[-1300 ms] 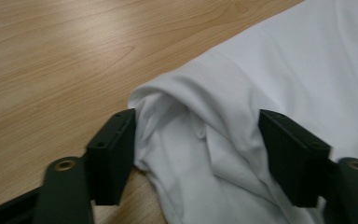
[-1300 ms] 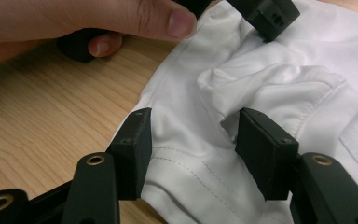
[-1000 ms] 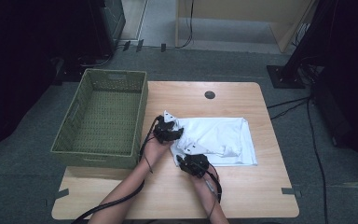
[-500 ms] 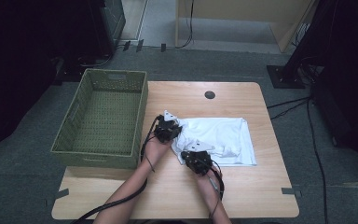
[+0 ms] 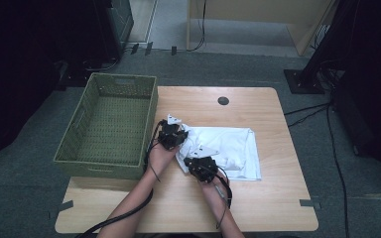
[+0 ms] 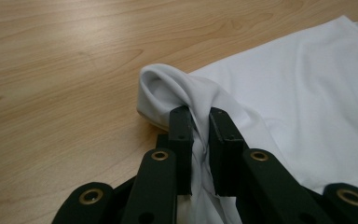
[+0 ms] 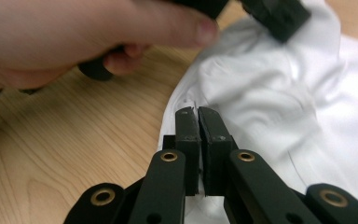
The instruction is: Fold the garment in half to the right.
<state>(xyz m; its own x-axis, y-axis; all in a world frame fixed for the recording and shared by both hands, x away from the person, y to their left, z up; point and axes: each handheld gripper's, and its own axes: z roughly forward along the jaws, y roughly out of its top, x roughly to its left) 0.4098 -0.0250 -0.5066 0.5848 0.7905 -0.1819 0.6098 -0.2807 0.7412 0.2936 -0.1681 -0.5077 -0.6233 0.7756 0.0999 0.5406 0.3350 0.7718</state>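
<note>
A white cloth [image 5: 230, 151] lies folded on the wooden table [image 5: 258, 198], right of centre. My left gripper [image 5: 177, 140] is at the cloth's far left corner. Its jaws have just been closing, and in the left gripper view the gripper [image 6: 199, 112] pinches a raised fold of the cloth [image 6: 307, 88]. My right gripper [image 5: 196, 161] is at the near left corner. In the right gripper view the gripper [image 7: 196, 112] is shut on the cloth's edge [image 7: 270, 93]. Beyond it are the other hand [image 7: 74, 37] and its gripper [image 7: 275, 14].
A green woven basket [image 5: 121, 78] stands empty along the table's left side, close to my left hand. A small dark round hole [image 5: 223, 100] sits in the tabletop at the back. Bare wood lies near the front edge and on the right.
Both hands stay almost where they were at the cloth's left edge. The cloth there looks slightly more gathered under the grippers.
</note>
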